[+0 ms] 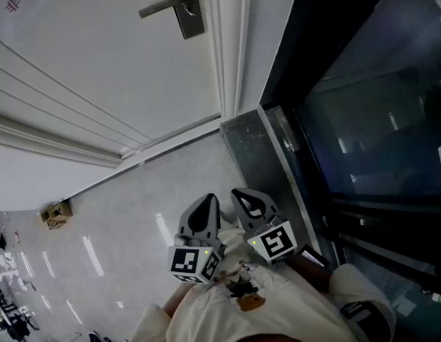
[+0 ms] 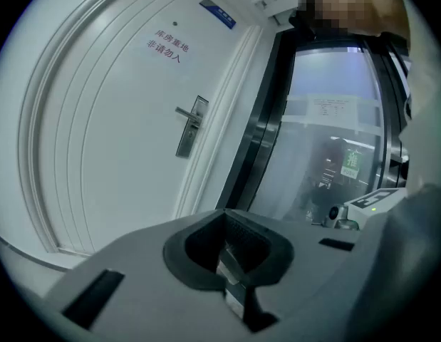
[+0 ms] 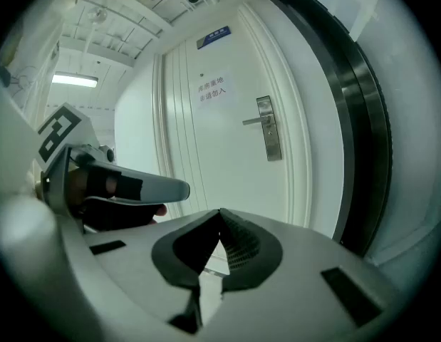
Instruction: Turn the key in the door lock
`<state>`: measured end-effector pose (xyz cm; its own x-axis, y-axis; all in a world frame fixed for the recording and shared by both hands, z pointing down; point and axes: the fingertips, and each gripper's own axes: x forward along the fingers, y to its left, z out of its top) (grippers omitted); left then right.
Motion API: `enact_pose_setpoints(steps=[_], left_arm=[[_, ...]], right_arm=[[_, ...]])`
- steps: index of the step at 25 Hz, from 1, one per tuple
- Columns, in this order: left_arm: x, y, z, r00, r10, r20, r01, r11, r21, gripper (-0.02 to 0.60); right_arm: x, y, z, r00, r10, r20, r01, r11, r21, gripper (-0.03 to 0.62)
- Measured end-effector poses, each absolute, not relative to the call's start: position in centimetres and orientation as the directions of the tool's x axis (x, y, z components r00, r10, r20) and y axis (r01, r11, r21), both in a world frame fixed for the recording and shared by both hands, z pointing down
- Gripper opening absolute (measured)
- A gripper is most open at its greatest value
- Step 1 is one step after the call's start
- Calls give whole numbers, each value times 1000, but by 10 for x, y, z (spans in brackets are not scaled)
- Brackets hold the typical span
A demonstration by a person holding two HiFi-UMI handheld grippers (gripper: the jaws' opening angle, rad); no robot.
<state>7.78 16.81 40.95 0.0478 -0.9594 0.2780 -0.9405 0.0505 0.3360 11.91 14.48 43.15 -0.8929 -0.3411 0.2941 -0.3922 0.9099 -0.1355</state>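
Right now both tools sit low at six o'clock, well apart from the white panelled door (image 1: pixel 99 55). My left gripper (image 1: pixel 208 201) is clenched on nothing, and my right gripper (image 1: pixel 243 195) is likewise closed and empty. The brushed-metal lock plate (image 1: pixel 186 11) with its lever handle is up near twelve o'clock; I can't make out a key.

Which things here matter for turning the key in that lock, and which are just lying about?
For the job: door, lock plate with lever handle, left gripper, right gripper. No key shows.
Just about: small brown box, glass wall, notice on door.
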Motion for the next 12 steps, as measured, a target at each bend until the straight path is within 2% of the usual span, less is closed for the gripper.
enact_pose_setpoints(steps=[12], left_arm=[[105, 132, 412, 88, -955, 283, -937, 16, 348, 6]], right_arm=[[148, 115, 434, -891, -353, 285, -404, 903, -147, 8]])
